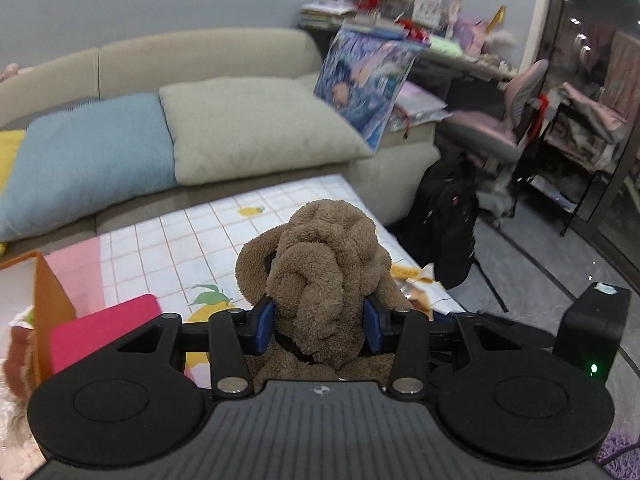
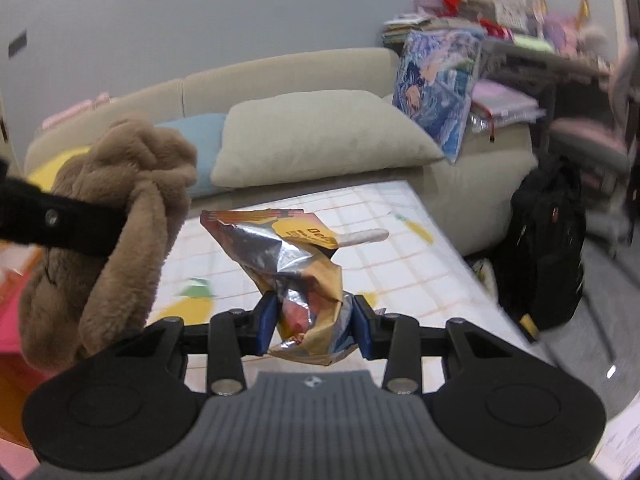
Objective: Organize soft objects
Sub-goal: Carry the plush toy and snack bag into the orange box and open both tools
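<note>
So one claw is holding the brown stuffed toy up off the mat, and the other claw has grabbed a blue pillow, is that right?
Not quite. The left gripper does hold the brown stuffed toy above the mat, but the right gripper is clamped on a crumpled snack bag, not a pillow. The right wrist view shows this; the blue pillow lies untouched on the sofa.

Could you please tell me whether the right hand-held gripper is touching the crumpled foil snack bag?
Touching: in the right wrist view the right hand-held gripper has both blue pads pressed against the crumpled foil snack bag, holding it above the tiled mat.
</note>
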Demonstrator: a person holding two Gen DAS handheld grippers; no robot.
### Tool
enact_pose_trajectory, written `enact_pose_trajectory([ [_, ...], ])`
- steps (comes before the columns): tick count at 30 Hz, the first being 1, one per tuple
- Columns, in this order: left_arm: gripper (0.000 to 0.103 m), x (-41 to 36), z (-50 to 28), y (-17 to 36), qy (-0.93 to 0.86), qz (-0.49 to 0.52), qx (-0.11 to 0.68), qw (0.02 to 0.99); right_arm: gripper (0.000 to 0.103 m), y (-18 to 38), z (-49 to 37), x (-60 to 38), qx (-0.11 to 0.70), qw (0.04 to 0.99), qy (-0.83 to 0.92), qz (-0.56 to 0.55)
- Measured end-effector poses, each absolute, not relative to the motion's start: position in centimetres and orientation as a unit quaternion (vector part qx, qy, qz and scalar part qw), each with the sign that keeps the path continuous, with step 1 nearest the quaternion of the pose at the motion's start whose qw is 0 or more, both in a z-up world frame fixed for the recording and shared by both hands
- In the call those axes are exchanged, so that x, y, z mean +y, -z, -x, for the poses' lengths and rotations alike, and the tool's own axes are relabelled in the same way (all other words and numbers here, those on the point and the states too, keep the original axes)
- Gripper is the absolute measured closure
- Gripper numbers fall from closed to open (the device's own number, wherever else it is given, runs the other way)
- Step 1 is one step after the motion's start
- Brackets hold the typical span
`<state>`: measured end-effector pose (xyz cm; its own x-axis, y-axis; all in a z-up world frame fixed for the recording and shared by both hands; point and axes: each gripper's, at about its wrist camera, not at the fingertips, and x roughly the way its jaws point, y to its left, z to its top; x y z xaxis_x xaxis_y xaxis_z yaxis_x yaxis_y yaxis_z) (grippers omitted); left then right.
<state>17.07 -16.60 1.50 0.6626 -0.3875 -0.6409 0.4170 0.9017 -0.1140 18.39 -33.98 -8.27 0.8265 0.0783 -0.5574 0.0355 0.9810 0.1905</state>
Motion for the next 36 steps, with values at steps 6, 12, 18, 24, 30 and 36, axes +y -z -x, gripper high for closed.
enact_pose_trajectory([
  [6,0.053,-13.6,-13.8,-2.9,0.213,-0.02,0.333,0.918,0.064,6.8,-15.2,-30.8,0.297,0.95,-0.045,-0.088],
  [12,0.053,-9.7,-11.6,-3.1,0.193,0.011,0.338,0.921,0.064,5.3,-12.5,-28.2,0.31,0.944,-0.081,-0.079],
  [18,0.053,-5.5,-10.0,-3.4,0.159,0.037,0.33,0.93,0.064,3.8,-10.0,-24.4,0.317,0.938,-0.133,-0.048],
  [24,0.052,-0.2,-9.0,-3.7,0.114,0.088,0.314,0.939,0.064,2.0,-9.5,-19.9,0.316,0.93,-0.186,-0.023],
  [30,0.053,5.0,-8.1,-4.1,0.07,0.123,0.29,0.946,0.064,0.5,-9.9,-15.5,0.305,0.929,-0.212,0.013],
  [36,0.053,9.3,-9.1,-3.3,0.016,0.116,0.314,0.942,0.064,-0.1,-11.7,-12.3,0.315,0.921,-0.229,0.023],
])
